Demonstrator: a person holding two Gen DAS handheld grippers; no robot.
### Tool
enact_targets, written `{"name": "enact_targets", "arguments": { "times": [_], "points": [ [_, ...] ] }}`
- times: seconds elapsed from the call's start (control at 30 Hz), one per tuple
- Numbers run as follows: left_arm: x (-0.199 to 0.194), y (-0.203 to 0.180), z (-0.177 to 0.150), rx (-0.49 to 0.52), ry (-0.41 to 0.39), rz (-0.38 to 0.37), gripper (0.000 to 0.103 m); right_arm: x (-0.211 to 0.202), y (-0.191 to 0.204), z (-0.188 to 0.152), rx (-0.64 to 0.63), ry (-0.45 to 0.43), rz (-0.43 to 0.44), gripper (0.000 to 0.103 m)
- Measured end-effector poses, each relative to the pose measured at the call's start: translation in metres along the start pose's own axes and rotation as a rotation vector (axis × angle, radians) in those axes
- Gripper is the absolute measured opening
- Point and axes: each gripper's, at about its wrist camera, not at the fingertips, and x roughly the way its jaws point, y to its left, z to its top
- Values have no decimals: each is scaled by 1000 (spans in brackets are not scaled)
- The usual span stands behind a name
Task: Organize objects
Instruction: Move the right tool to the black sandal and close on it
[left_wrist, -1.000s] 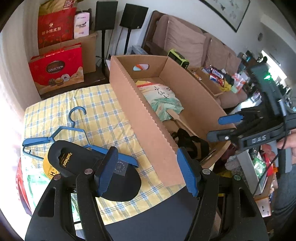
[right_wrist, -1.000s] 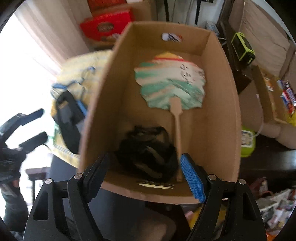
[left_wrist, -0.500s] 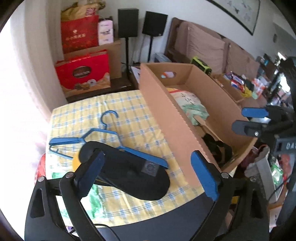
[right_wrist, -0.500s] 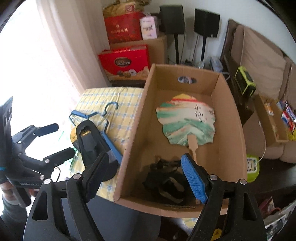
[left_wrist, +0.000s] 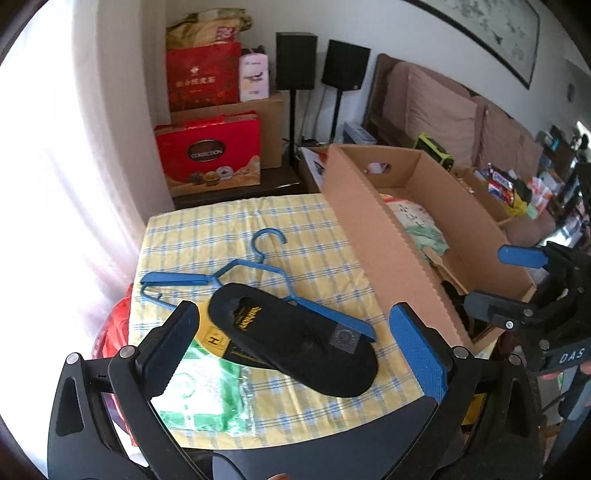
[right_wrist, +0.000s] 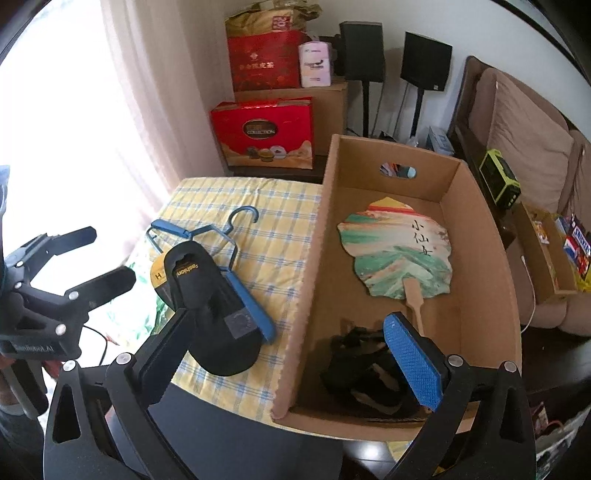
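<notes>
Here both grippers — left gripper (left_wrist: 295, 339), right gripper (right_wrist: 291, 347) — are opening, holding nothing.

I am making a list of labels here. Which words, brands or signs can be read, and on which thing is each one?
"COLLECTION": red gift box.
"DAS": right gripper body.
"H": yellow tag under the black slipper.
"ashion", partly hidden: slipper's strap.
"小仙女": paper fan in the cardboard box.
Red bag: gold characters, too small.

A slipper (right_wrist: 210, 314) lies on a hanger (right_wrist: 236, 280) left of the box (right_wrist: 306, 280), which holds a fan (right_wrist: 395, 251).
</notes>
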Motion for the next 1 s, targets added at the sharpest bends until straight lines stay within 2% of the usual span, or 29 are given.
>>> {"name": "enact_targets", "arguments": {
  "times": [0.17,0.5,0.67,0.87,1.0],
  "points": [
    [3,13,-8,-19,19,40,103,6,9,2,-11,2,16,103],
    [11,55,-19,-148,51,-19,103,19,47,7,-139,-22,25,103],
    [22,79,-26,-239,71,-44,101,42,68,7,-195,41,83,102],
    [41,96,-44,-283,117,-67,98,63,83,1,-196,78,149,96],
    [57,99,-58,-309,152,-84,92,73,96,-11,-228,82,152,85]
  ]
}}
